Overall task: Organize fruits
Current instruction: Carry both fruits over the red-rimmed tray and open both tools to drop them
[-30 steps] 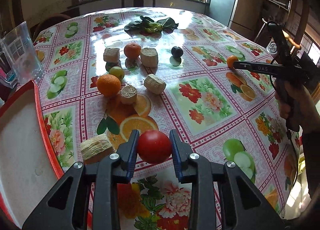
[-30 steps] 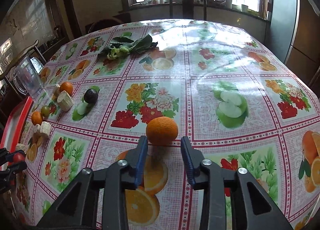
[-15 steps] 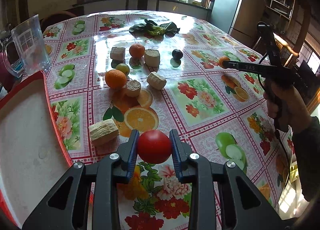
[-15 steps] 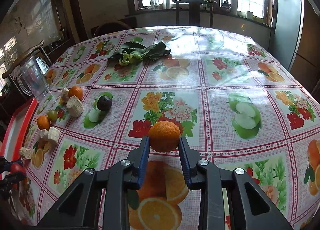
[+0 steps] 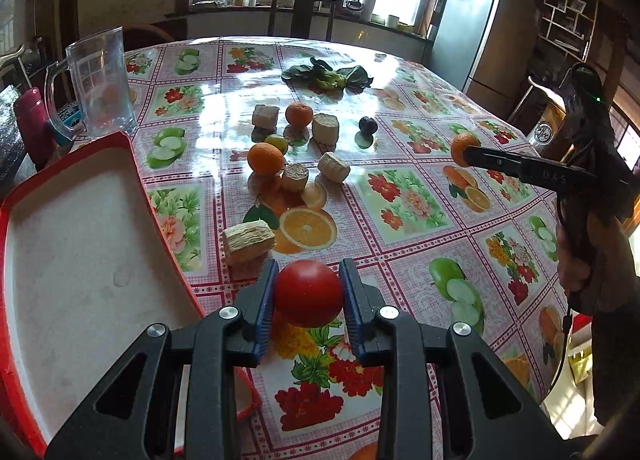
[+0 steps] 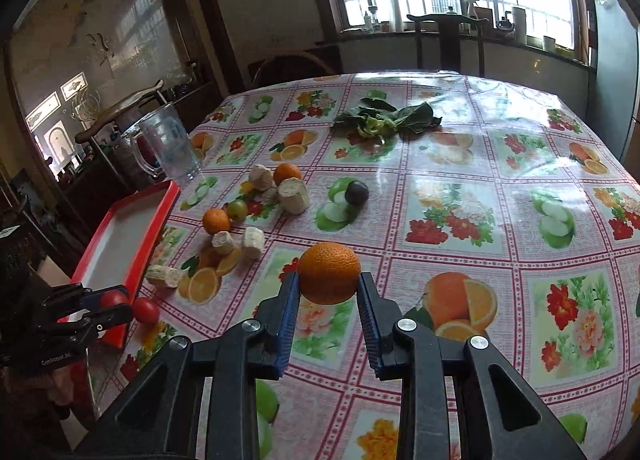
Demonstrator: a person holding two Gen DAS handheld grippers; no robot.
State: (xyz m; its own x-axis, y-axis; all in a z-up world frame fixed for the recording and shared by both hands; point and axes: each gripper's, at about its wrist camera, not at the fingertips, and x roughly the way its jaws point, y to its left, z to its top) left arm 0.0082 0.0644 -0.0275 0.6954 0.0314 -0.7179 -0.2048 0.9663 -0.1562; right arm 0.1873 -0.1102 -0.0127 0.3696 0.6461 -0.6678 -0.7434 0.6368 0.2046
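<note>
My left gripper is shut on a red tomato and holds it above the table beside the red-rimmed white tray. My right gripper is shut on an orange, lifted above the cloth; it also shows in the left wrist view. On the table lie two more oranges, a green lime, a dark plum and several corn cob pieces. The left gripper also shows in the right wrist view.
A glass jug stands beyond the tray at the left. Leafy greens lie at the far middle of the table. A chair and a window sill with bottles are behind. A fridge stands at the right.
Both grippers have risen and pulled back from the table. The right gripper closed on the orange and lifted it. The left gripper kept the tomato and moved nearer the tray.
</note>
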